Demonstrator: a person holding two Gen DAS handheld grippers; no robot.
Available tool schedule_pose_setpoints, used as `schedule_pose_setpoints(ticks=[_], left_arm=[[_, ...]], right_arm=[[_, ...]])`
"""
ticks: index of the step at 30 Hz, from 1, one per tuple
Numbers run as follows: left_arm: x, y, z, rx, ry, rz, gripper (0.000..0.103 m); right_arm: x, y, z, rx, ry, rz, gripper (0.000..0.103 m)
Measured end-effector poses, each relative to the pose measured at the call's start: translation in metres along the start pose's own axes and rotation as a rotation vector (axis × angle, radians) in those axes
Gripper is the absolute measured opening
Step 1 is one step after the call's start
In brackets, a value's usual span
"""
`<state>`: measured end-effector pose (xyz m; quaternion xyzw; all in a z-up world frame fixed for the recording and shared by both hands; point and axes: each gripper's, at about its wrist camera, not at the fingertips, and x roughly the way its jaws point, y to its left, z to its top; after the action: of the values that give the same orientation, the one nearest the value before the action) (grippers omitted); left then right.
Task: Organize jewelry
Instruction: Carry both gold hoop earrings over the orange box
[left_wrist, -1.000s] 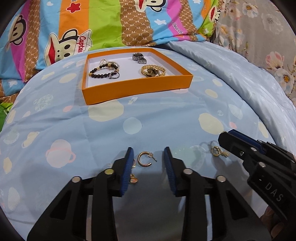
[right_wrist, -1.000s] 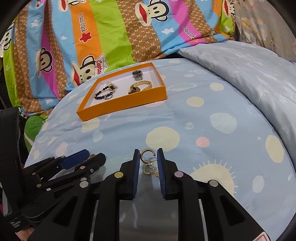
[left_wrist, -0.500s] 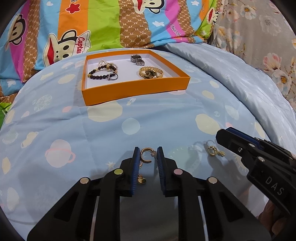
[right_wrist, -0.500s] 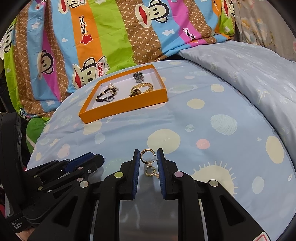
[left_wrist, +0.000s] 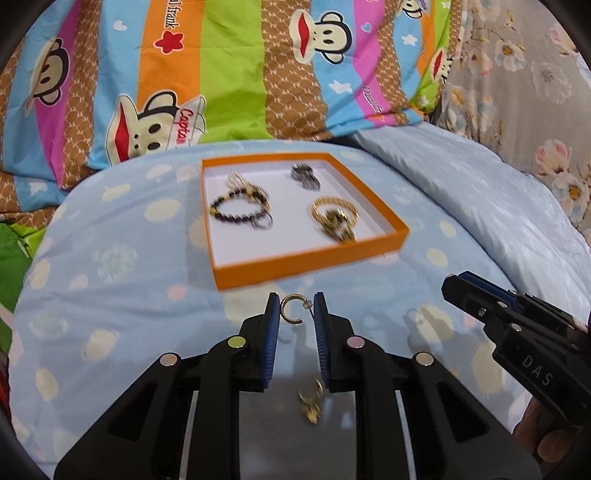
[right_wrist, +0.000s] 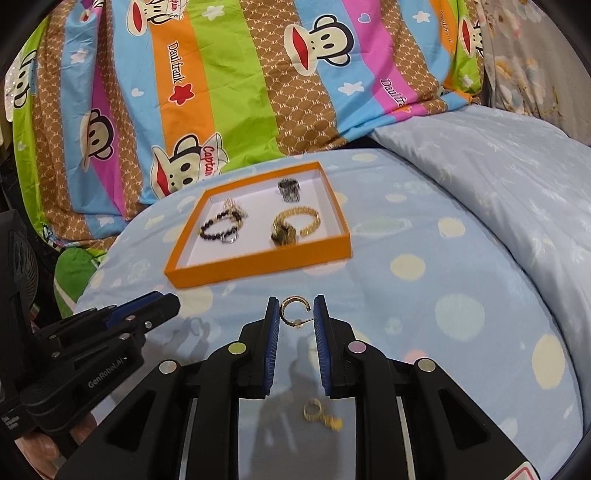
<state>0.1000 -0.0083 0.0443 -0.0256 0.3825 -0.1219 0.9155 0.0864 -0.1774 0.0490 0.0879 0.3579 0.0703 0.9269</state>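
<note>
My left gripper (left_wrist: 295, 314) is shut on a gold hoop earring (left_wrist: 291, 310) and holds it above the blue bedspread, just short of the orange tray (left_wrist: 310, 262). My right gripper (right_wrist: 295, 314) is shut on a second gold hoop earring (right_wrist: 293, 312), also lifted, in front of the same tray (right_wrist: 258, 267). A small gold charm (left_wrist: 310, 406) hangs below the left hoop, and another (right_wrist: 319, 413) below the right one. The tray holds a dark bead bracelet (left_wrist: 240, 210), a gold bracelet (left_wrist: 334, 218) and a silver ring (left_wrist: 304, 175).
The right gripper's body (left_wrist: 517, 332) shows at the right of the left wrist view; the left gripper's body (right_wrist: 92, 343) shows at the left of the right wrist view. A striped monkey-print pillow (right_wrist: 258, 74) lies behind the tray. A pale blue quilt (right_wrist: 498, 177) rises at the right.
The left gripper closed on its hoop earring. Both grippers lifted their earrings off the bedspread and moved toward the tray, which now looks nearer.
</note>
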Motion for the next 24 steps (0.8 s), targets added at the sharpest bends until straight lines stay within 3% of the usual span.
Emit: schedule_pose_setpoints(ticks=[11, 24], left_arm=[[0.039, 0.026, 0.063, -0.031, -0.059, 0.047, 0.018], [0.085, 0.033, 0.073, -0.049, -0.032, 0.063, 0.018]], right_arm=[[0.059, 0.006, 0.062, 0.007, -0.020, -0.002, 0.018], [0.116, 0.010, 0.080, -0.014, 0.015, -0.018, 0.018]])
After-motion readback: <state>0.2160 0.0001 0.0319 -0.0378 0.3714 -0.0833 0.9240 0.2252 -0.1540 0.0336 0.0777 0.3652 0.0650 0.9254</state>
